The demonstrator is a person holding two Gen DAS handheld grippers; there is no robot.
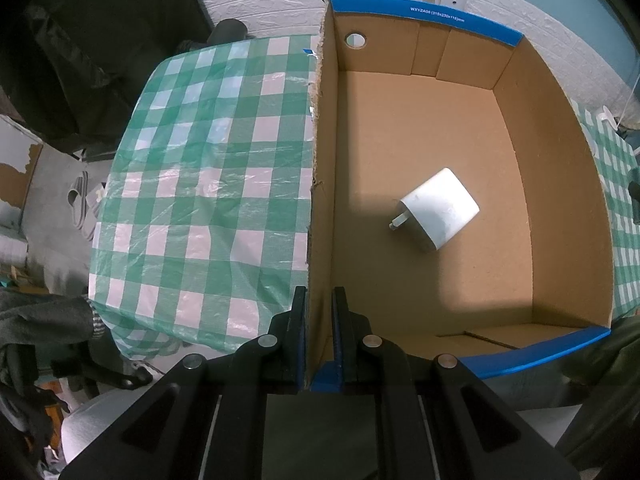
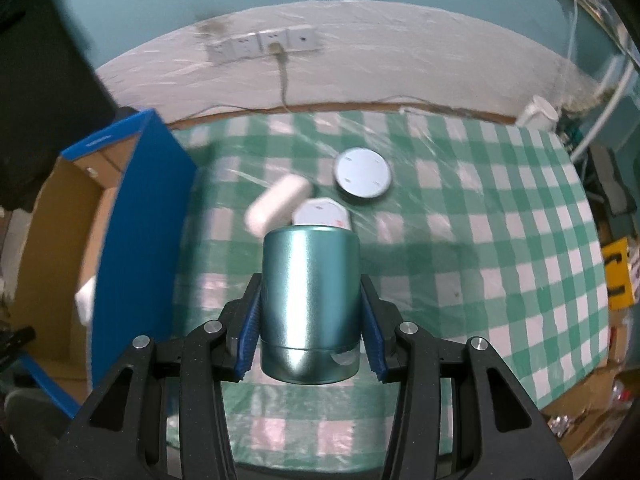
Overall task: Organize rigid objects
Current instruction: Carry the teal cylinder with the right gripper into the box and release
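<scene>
1. your left gripper (image 1: pixel 318 320) has its jaws clamped together on the left wall of the cardboard box (image 1: pixel 320 160), near its blue-edged front corner, steadying it on the checked bench (image 1: pixel 208 184).
2. inside the box, a white charger (image 1: pixel 438 210) lies on the floor, its prongs pointing toward the left wall and slightly toward you.
3. in the right wrist view, the box (image 2: pixel 136 220) sits left of your right gripper (image 2: pixel 310 332), its blue outer wall facing it.
4. your right gripper's jaws are clamped on a teal metal cylinder (image 2: pixel 310 300), one blue pad on each side. its long axis runs straight ahead along the fingers, the far flat end pointing away from you; it appears lifted above the bench.
5. beyond it on the bench lie a white oblong case (image 2: pixel 278 204), a partly hidden white object (image 2: pixel 324 214) and a round grey disc (image 2: pixel 363 175).
6. judged step: carrying the cylinder to the box. the next move calls for swinging left, clearing the blue wall, then lowering beside the charger before opening.
</scene>
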